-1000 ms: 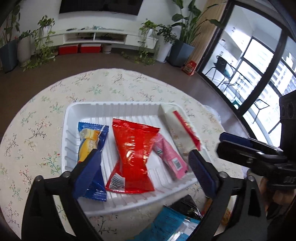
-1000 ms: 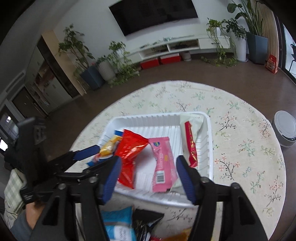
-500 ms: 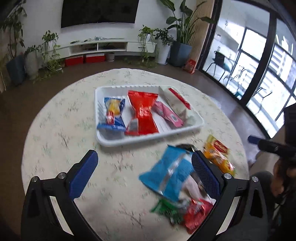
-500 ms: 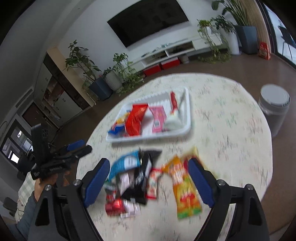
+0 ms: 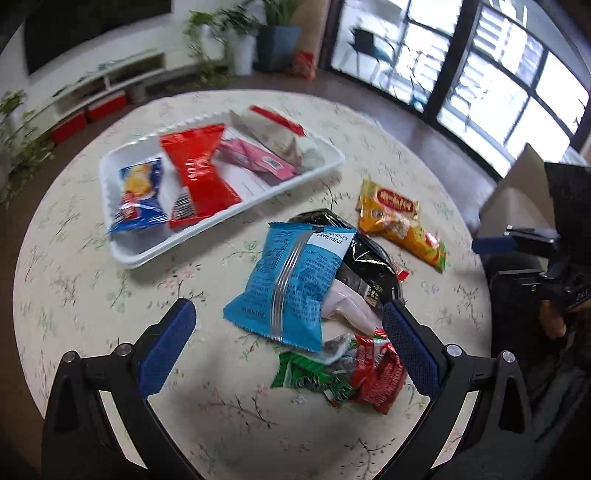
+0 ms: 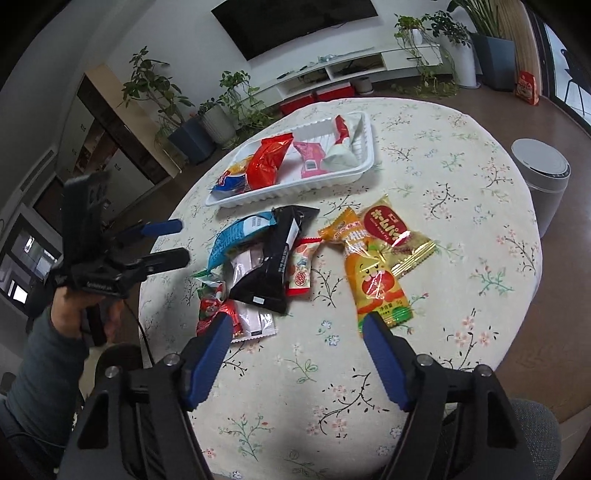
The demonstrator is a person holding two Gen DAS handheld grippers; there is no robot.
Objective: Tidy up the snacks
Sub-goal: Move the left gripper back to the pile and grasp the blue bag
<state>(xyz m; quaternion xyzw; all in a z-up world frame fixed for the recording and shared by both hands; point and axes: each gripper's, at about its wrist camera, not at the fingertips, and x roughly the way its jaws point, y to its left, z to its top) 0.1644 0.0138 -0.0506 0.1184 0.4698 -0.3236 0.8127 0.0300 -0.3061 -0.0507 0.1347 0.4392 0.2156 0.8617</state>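
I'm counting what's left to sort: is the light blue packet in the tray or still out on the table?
Out. The light blue packet lies on the loose pile, short of the white tray.

You are in the living room of a home. A big black television hangs on the white wall above a low white media shelf with red boxes under it. Potted plants line the wall, and tall dark-framed windows fill one side. You work at a round table under a flowered cloth, on a brown floor, with a small white bin beside it.
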